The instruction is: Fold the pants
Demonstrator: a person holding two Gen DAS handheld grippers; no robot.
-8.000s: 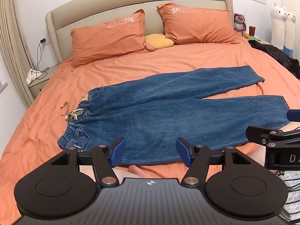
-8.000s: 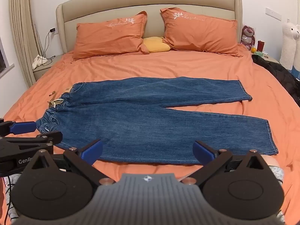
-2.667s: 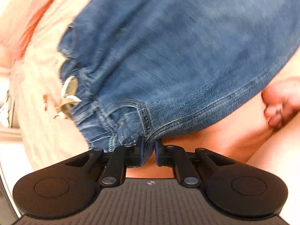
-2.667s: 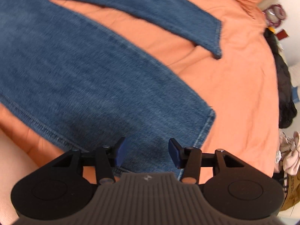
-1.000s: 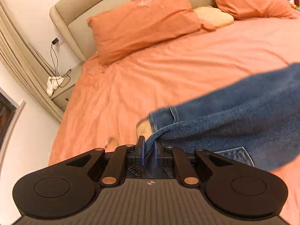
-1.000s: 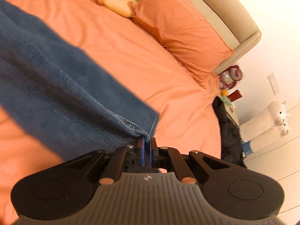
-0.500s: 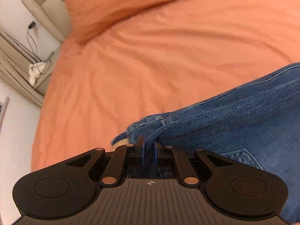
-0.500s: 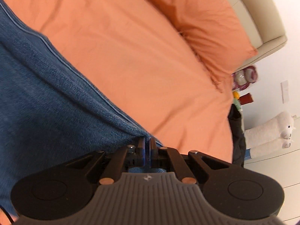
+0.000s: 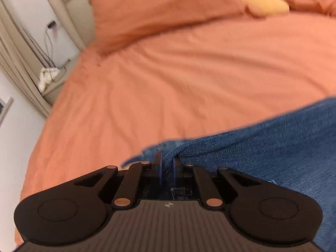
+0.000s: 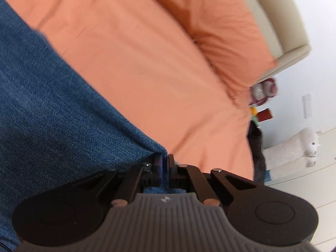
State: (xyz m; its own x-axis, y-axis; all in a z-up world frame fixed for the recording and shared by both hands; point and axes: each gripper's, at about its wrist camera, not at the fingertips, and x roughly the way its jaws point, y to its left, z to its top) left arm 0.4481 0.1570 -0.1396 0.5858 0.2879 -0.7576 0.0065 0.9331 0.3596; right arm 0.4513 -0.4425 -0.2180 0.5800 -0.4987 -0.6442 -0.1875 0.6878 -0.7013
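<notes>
I have carried the near leg of the blue denim pants [image 9: 262,151] over the orange bedsheet [image 9: 168,79]; my left gripper [image 9: 167,166] and right gripper [image 10: 164,163] stay clamped on its edge, so the lengthwise fold is nearly laid.

An orange bed [image 9: 168,79] fills the room, with orange pillows [image 9: 159,10] and a small yellow cushion [image 9: 264,2] against a beige padded headboard [image 10: 273,16]. White walls [image 10: 315,73]; beige curtain [image 9: 14,67] beside a nightstand [image 9: 50,84]; a white plush toy [image 10: 298,147].
</notes>
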